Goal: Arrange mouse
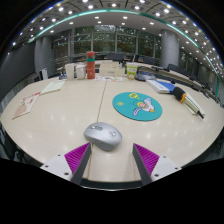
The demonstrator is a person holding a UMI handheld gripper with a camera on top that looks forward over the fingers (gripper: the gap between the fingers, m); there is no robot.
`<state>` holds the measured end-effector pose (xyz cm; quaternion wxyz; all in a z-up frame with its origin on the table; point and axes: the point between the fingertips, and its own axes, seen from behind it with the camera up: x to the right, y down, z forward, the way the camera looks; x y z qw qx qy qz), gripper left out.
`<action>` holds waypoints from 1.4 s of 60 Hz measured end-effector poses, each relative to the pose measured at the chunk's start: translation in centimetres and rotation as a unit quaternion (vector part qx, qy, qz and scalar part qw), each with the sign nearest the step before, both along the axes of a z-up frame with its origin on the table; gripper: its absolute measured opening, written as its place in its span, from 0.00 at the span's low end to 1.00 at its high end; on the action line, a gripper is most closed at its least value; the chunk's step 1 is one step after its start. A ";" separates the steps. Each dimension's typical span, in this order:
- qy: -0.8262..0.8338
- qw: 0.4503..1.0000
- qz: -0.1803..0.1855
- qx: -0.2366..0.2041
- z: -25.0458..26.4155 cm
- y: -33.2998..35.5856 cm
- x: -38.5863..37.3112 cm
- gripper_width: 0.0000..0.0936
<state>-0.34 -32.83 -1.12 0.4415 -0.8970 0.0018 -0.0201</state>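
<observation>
Just ahead of spread tongs (110, 160), mouse (102, 135) on table (60, 115).

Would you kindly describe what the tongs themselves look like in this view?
The tongs have two dark, near-black fingers that widen toward the camera and narrow at the tips. Each finger carries a magenta pad with a ribbed, striped texture on its inner face. No cables, printed markings, hand or sleeve show in this view.
</observation>
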 end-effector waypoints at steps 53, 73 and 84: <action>0.000 1.000 0.002 -0.004 0.2 9.6 -1.3 0.40; 0.023 0.992 0.018 0.122 15.6 16.2 0.6 0.38; 0.028 0.994 -0.015 0.107 13.9 22.3 7.9 0.38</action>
